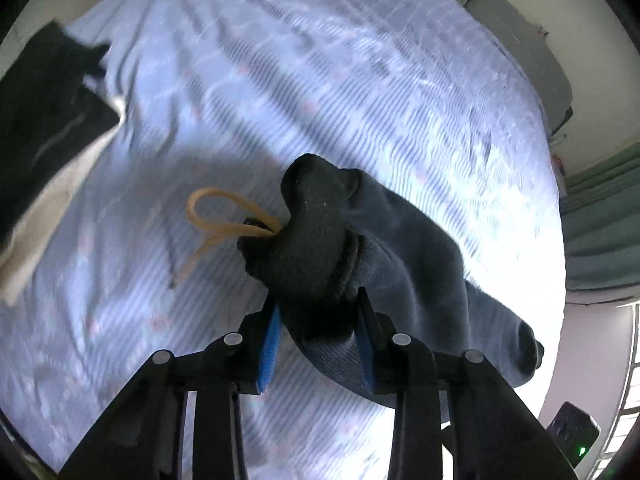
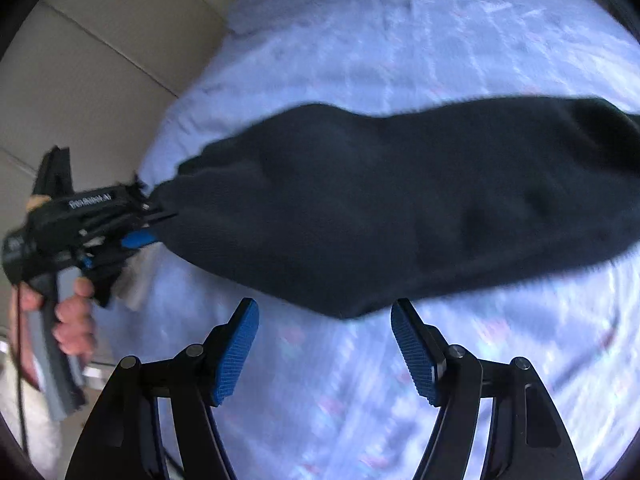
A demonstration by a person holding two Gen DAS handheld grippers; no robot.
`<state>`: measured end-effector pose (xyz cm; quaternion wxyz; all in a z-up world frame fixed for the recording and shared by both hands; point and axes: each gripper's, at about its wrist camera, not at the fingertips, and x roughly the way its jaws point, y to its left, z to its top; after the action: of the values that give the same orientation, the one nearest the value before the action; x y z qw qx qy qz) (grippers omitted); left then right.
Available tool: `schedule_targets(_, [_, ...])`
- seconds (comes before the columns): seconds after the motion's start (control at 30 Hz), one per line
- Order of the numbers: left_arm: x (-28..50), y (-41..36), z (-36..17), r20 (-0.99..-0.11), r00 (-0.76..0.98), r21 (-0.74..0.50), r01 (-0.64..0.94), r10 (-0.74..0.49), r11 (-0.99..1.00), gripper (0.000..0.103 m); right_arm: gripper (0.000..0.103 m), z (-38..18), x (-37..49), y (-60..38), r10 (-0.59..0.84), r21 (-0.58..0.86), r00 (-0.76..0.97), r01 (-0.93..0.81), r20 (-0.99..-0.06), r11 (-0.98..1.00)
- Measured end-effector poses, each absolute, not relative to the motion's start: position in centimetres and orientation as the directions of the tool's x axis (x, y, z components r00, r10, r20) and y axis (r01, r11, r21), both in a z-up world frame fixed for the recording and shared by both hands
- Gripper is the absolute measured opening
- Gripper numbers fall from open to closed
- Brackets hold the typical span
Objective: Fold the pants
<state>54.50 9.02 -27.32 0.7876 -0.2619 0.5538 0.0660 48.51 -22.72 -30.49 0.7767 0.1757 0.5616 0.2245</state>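
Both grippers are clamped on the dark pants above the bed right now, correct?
Not quite. Only the left gripper is clamped on the dark pants. The right wrist view shows the right gripper open, its blue pads apart and holding nothing. The pants do hang above the bed.

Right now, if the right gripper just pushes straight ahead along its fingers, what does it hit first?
Most likely the dark pants, whose lower edge hangs just ahead of the open right gripper. The left gripper holds them up at one end. Depth is unclear; if it passes under them, it meets the blue bedsheet.
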Motion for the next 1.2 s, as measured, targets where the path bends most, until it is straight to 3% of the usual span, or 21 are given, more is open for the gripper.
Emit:
schedule_targets(0.13, [56.0,9.4,-26.6,-0.9,0.397,-0.343,-0.385,-0.182,0.857,0.033,0.07,-30.8,50.2,-22.3,0.598,0.582,0.236,-0.141,-0.766,0.801])
schedule_targets(0.33, [54.4,10.2,-27.0,-0.902,0.388,-0.348,-0.391,-0.19,0.852,0.033,0.07,-31.4,50.3,-20.7,0.568,0.544,0.217,-0.165,-0.794,0.823])
schedule_targets(0.53, [53.6,10.8,-28.3,-0.91,0.365,-0.342,-0.399,-0.195,0.851,0.033,0.07,-27.4,50.8,-20.0,0.562,0.523,0.38,-0.211,-0.735,0.826])
schedule_targets(0.6, [53.3,10.9,-28.6,-0.914,0.353,-0.343,-0.407,-0.201,0.847,0.032,0.069,-28.5,51.6,-19.2,0.547,0.493,0.349,-0.235,-0.761,0.837])
schedule_targets(0.67, [53.0,10.8,-28.9,-0.919,0.341,-0.334,-0.408,-0.198,0.85,0.032,0.063,-30.8,52.3,-18.3,0.518,0.46,0.281,-0.248,-0.808,0.853])
schedule_targets(0.8, [52.1,10.9,-29.2,-0.924,0.331,-0.32,-0.393,-0.192,0.862,0.032,0.048,-32.1,52.2,-19.1,0.544,0.511,0.237,-0.187,-0.805,0.839])
schedule_targets(0.87, [51.6,11.2,-29.3,-0.926,0.319,-0.323,-0.395,-0.201,0.86,0.032,0.032,-31.6,51.3,-19.1,0.53,0.493,0.213,-0.204,-0.821,0.845])
schedule_targets(0.97, [50.2,11.1,-30.3,-0.94,0.279,-0.3,-0.394,-0.198,0.869,0.032,0.027,-31.6,49.3,-19.4,0.525,0.496,0.179,-0.185,-0.832,0.848])
schedule_targets(1.2, [46.7,11.4,-33.0,-0.971,0.184,-0.22,-0.425,-0.154,0.878,0.032,0.027,-35.0,46.8,-18.7,0.465,0.443,0.11,-0.18,-0.878,0.878])
